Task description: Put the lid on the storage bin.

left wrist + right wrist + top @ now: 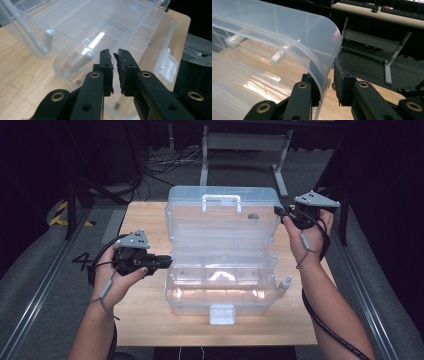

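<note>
The left gripper (162,262), matte black with worn rubbery pads, is sitting at the left end wall of the clear plastic toolbox (220,292), its jaws narrowly parted with nothing between them. The right gripper (281,213) is straddling the upright lid (222,212) at its rounded right corner, the thin translucent wall standing between jaws not fully clamped. The box is resting mid-table on the pale wooden tabletop (145,320), long axis running left to right, latch facing the person.
</note>
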